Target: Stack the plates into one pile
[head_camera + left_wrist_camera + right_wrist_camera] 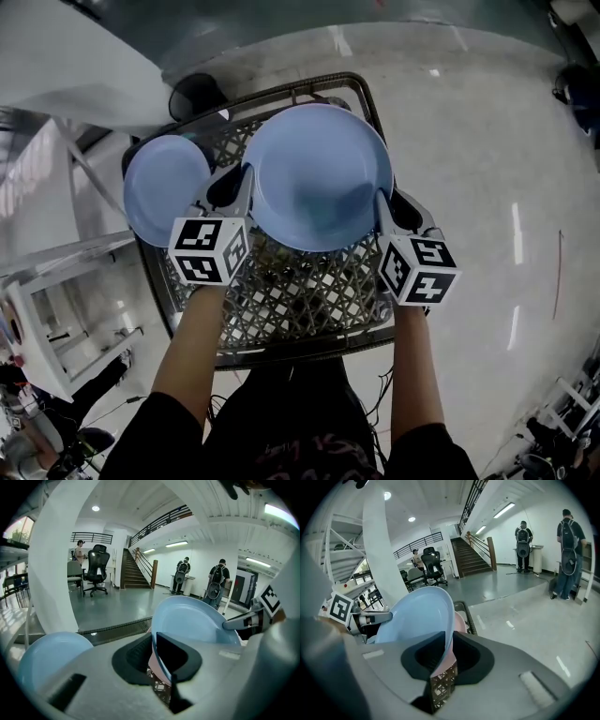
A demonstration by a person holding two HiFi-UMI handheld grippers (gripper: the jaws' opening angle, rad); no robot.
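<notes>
A large light-blue plate point(319, 173) hangs tilted over a dark wire basket point(281, 300). My left gripper point(246, 183) is shut on its left rim, and my right gripper point(382, 206) is shut on its right rim. In the left gripper view the plate's rim point(161, 667) runs between the jaws of the left gripper point(157, 660). The right gripper view shows the same plate point(417, 616), its edge inside the right gripper point(445, 660). A pink plate point(460, 620) lies just under it. A smaller blue plate point(164, 187) rests at the basket's left end.
The basket's lattice top point(291, 291) is bare toward me. A white slanted column point(56, 573) rises at the left. Grey polished floor point(487, 141) surrounds the basket. Office chairs point(96, 571), a staircase point(133, 571) and standing people point(568, 550) are far off.
</notes>
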